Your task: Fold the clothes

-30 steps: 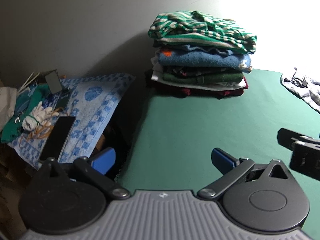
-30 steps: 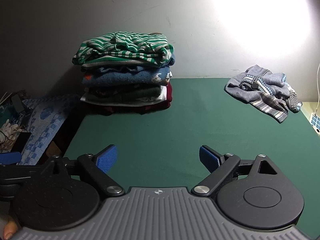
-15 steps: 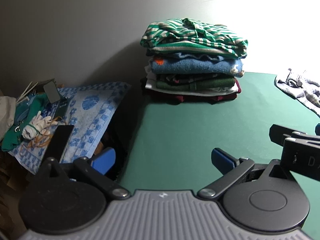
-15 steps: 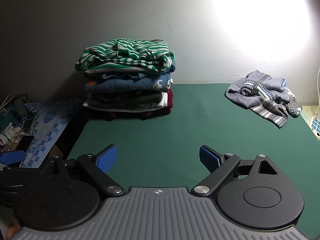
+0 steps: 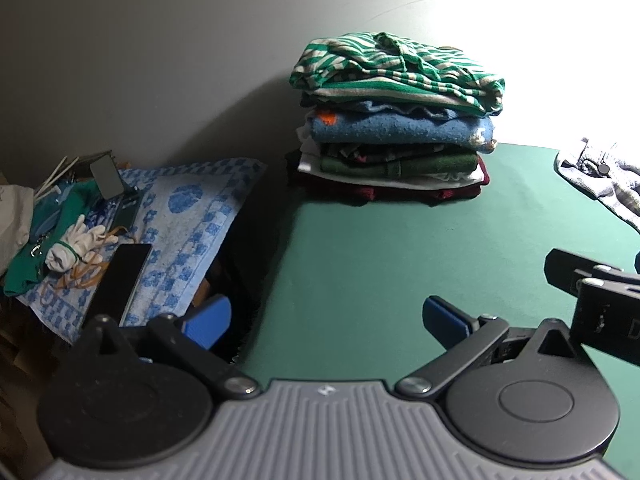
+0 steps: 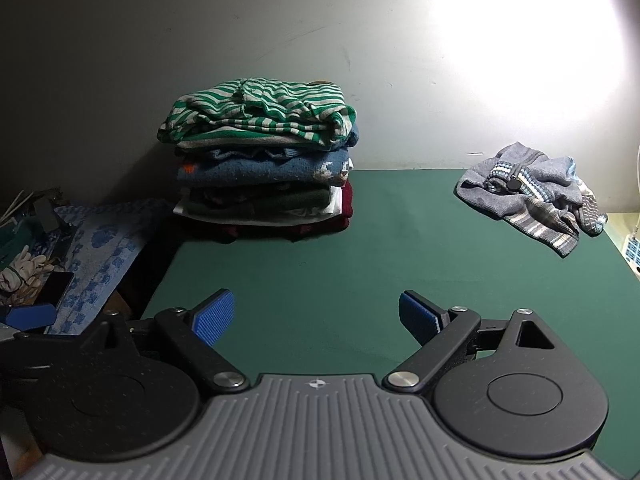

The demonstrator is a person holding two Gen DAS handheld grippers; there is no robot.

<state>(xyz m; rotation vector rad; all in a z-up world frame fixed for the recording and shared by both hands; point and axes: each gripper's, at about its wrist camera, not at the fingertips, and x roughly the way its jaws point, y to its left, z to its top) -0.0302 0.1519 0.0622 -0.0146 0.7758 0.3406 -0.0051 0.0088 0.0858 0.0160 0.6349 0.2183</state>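
A stack of folded clothes (image 6: 264, 168) stands at the back left of the green table (image 6: 360, 264), topped by a green-and-white striped shirt (image 6: 260, 116); the left wrist view shows the same stack (image 5: 396, 128). A crumpled grey striped garment (image 6: 532, 200) lies unfolded at the back right, its edge also in the left wrist view (image 5: 600, 180). My right gripper (image 6: 316, 318) hovers open over the table's front, holding nothing. My left gripper (image 5: 326, 320) is open and empty at the table's left edge. The right gripper's body (image 5: 600, 300) shows at the right of the left wrist view.
Left of the table, a blue patterned towel (image 5: 188, 224) carries a black phone (image 5: 120, 280), white gloves (image 5: 76, 244) and green cloth (image 5: 24, 264). A dark gap (image 5: 248, 256) separates it from the table. A grey wall stands behind, brightly lit at the right.
Both grippers have pulled back slightly and shifted; the stack sits a little lower in the right wrist view. The right gripper's body moved further into the left wrist view. Jaws stay open.
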